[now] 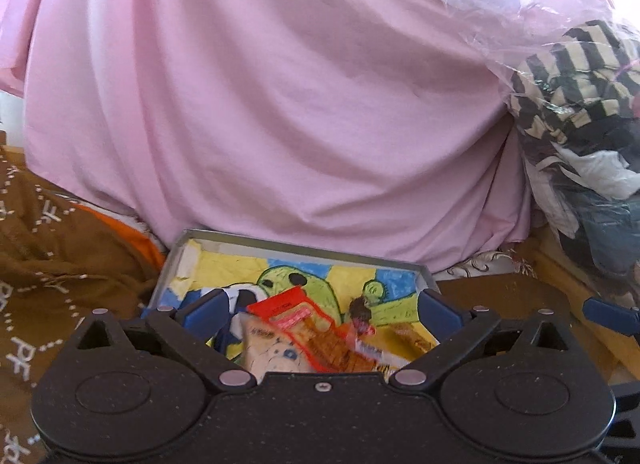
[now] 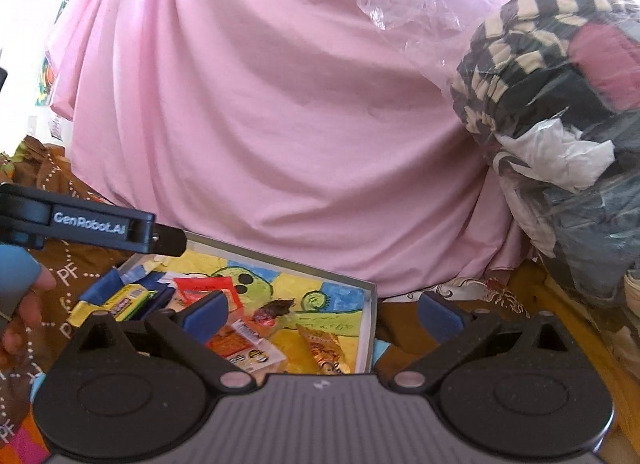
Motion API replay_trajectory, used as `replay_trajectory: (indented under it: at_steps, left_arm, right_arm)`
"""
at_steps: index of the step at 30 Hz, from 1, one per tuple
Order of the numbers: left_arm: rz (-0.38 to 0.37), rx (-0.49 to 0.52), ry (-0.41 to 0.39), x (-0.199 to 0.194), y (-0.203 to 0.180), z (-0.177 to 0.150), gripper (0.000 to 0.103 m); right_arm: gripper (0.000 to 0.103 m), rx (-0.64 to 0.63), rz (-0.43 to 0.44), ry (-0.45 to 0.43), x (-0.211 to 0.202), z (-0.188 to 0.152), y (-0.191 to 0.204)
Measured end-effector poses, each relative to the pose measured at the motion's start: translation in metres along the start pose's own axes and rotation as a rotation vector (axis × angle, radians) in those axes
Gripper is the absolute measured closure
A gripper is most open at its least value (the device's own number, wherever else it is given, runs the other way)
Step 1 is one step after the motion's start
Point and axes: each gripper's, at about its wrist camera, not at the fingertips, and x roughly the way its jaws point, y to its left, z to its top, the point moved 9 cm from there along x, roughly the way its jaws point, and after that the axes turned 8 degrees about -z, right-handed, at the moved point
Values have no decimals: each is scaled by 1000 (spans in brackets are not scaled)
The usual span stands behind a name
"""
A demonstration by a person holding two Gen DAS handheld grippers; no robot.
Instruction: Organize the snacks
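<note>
- Shallow grey metal tray (image 1: 224,238), lined with a yellow, green and blue crayon drawing (image 2: 256,284), lies on a brown patterned cloth (image 1: 48,264) in front of a large pink draped sheet (image 1: 280,104); it holds the loose snack packets.
- Red-and-orange snack packet (image 1: 296,314) lies in the tray's near-left part, overlapping a beige printed packet (image 1: 268,352); a small dark-wrapped sweet (image 1: 360,310) sits just beside it, and a golden-brown wrapped bar (image 2: 324,346) lies toward the right wall.
- Yellow-green packet (image 2: 128,298) rests at the tray's left edge, near blue wrappers.
- Left gripper (image 1: 320,310) hangs over the tray with blue pads spread wide, grasping nothing.
- Right gripper (image 2: 322,310) is likewise spread wide and empty, straddling the tray's right wall.
- Clear plastic bag of striped clothing (image 2: 540,104) sits at right.
</note>
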Motion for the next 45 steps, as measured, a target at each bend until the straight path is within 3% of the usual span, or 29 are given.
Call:
replay_trajectory:
  at_steps: [8,15,20,37,45]
  left_arm:
    - [54,65,-11,-42,7,-22,2]
    - [112,35,13,-71,21,-52,1]
    - [192,46,25,-90,27,-71,1]
    - [288,-15,-7,-154,43,-127,1]
    - [322,-29,25,-170,50,-159,1]
  right_arm:
    - [0,7,9,12,-32,-15,3]
    - [0,19,26,17,-62,-30,13]
    - [0,47,33,28,-78,-41,22]
    - [0,145,-9,45,-120,-81,30]
    - [0,168,-12,74,-134,-107,31]
